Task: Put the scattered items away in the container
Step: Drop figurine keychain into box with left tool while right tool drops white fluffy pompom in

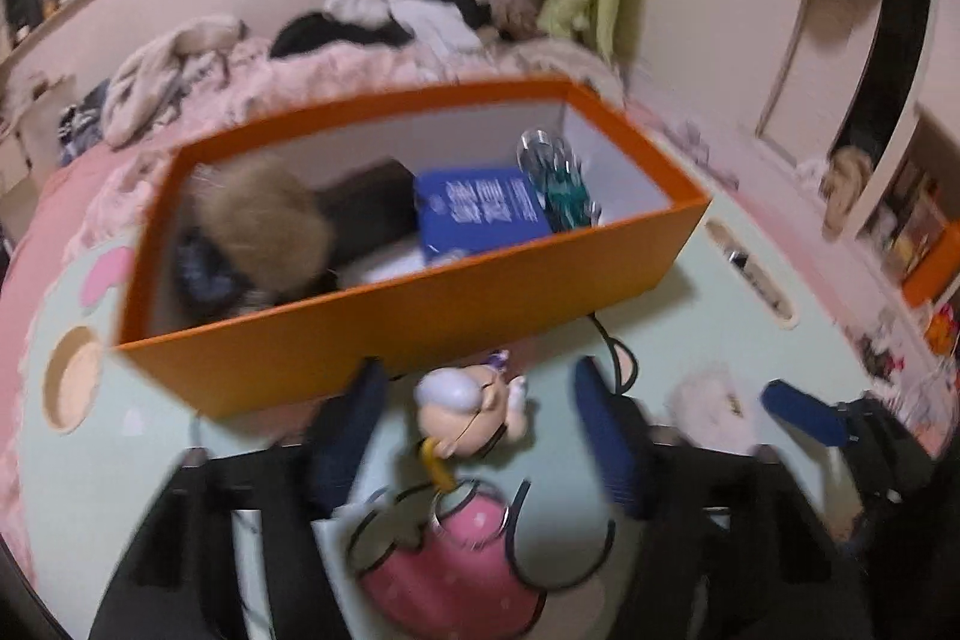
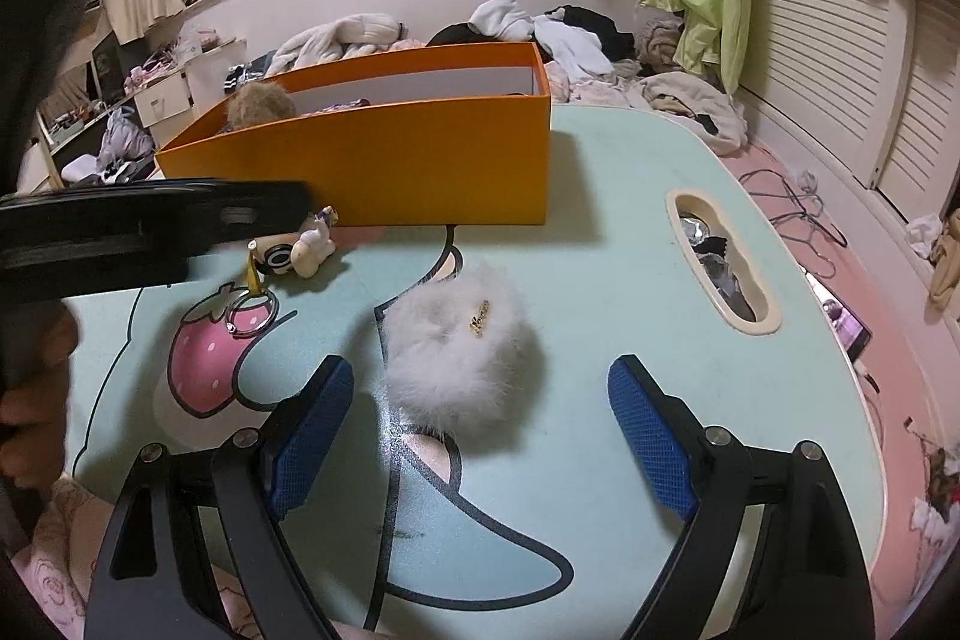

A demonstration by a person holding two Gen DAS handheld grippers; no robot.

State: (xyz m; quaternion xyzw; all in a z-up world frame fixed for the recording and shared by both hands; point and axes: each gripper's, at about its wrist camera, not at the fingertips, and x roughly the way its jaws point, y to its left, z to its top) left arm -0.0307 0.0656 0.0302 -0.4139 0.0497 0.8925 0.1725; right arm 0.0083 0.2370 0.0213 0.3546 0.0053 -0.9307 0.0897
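Left wrist view: the orange box (image 1: pixel 414 307) sits at the table's (image 1: pixel 690 328) far side, already holding a brown fur ball (image 1: pixel 261 226) and a blue booklet (image 1: pixel 480 208). The left gripper (image 1: pixel 480 427) straddles the doll keychain (image 1: pixel 471 409), fingers clearly apart and not touching it, probably lining up a pick. Right wrist view: the keychain's ring (image 2: pixel 252 319) lies on the strawberry print; further right, the white fluffy pouch (image 2: pixel 459 361) waits between the right gripper's (image 2: pixel 480 436) wide, empty fingers (image 2: pixel 315 430).
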